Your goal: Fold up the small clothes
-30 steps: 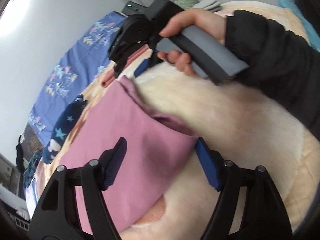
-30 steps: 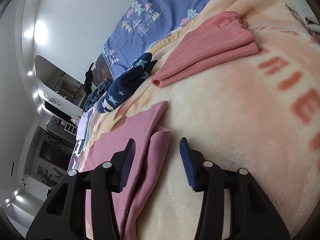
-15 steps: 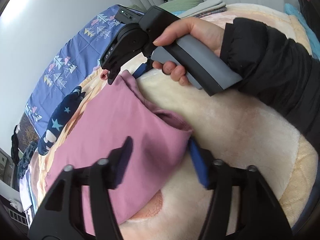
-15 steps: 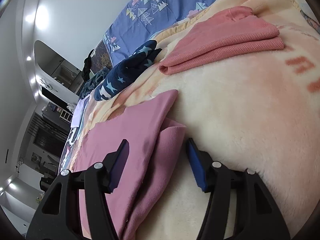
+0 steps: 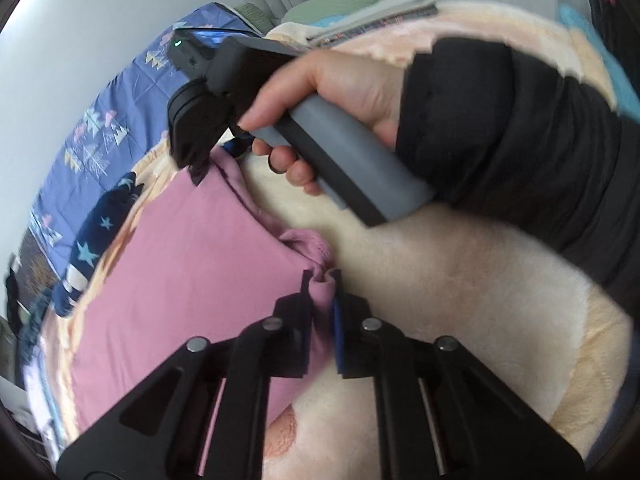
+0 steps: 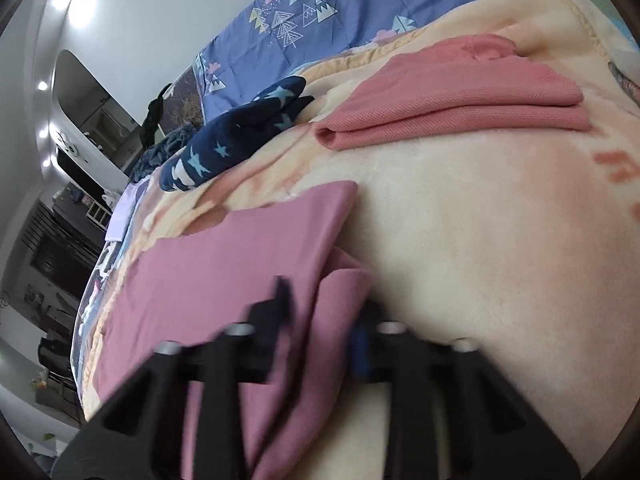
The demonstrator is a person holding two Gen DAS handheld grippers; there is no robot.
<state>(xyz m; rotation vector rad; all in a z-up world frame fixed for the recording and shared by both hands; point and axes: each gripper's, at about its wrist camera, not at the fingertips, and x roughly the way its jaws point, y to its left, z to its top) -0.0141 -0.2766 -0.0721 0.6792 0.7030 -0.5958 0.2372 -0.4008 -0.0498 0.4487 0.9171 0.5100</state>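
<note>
Now both tools bite the same mauve pink garment [image 5: 180,280], which lies flat on the cream fleece blanket [image 5: 460,300] of a bed, in the lower left of both views.

The left tool [image 5: 320,280] is clenched on a bunched corner of the cloth; a little tuft pokes up between its pads. The right tool [image 6: 320,312] is blurry in its own view, and its jaws are closing with the folded edge of the cloth between them. In the left view it sits in the upper middle of the frame, held by a hand [image 5: 340,92] in a black sleeve [image 5: 520,140], with its tip on the far corner of the garment.

I think the step in hand is to grab two corners along one edge and then fold. To do it well, both tools should hold tight, lift together, keep the edge straight between them, and lay it evenly over the other side so no wrinkles form.

A folded coral pink cloth [image 6: 460,100] and a dark blue piece with stars [image 6: 240,136] lie higher up in the right view. Some red letters [image 6: 616,172] show on the blanket at the right edge, but they are too cut off to read. I see no brand names.
</note>
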